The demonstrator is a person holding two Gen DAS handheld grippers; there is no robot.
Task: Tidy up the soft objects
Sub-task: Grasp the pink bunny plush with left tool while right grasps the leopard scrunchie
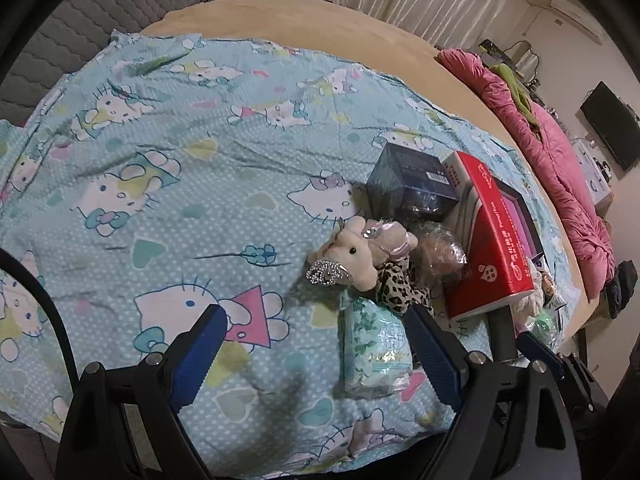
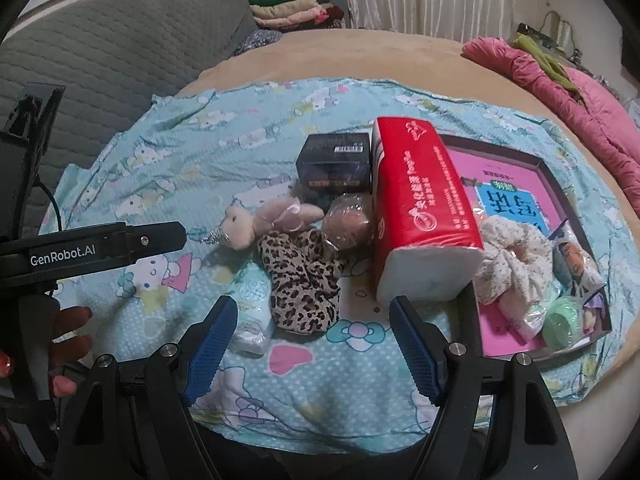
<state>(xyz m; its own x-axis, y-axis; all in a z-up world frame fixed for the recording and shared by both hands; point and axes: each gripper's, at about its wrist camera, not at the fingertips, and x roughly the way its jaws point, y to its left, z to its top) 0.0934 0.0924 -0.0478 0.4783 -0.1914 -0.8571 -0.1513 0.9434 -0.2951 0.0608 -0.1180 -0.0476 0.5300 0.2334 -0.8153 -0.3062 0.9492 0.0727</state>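
Observation:
A pink plush bunny [image 2: 256,222] lies on the blue cartoon-print sheet [image 2: 160,168], next to a leopard-print scrunchie [image 2: 302,284], a wrapped round bun [image 2: 346,220] and a mint tissue pack [image 2: 250,300]. A red tissue pack [image 2: 420,208] leans on a dark tray [image 2: 576,184] that holds a cream scrunchie [image 2: 516,258] and a green jar [image 2: 564,320]. My right gripper [image 2: 312,320] is open and empty above the leopard scrunchie. My left gripper [image 1: 316,328] is open and empty just short of the bunny [image 1: 358,254] and the tissue pack [image 1: 376,344].
A dark box [image 2: 336,166] stands behind the bun. A pink quilt [image 2: 580,96] lies along the bed's right edge. A grey padded headboard [image 2: 120,40] is at the left, with folded clothes [image 2: 292,10] at the back. The left gripper body [image 2: 92,246] shows in the right wrist view.

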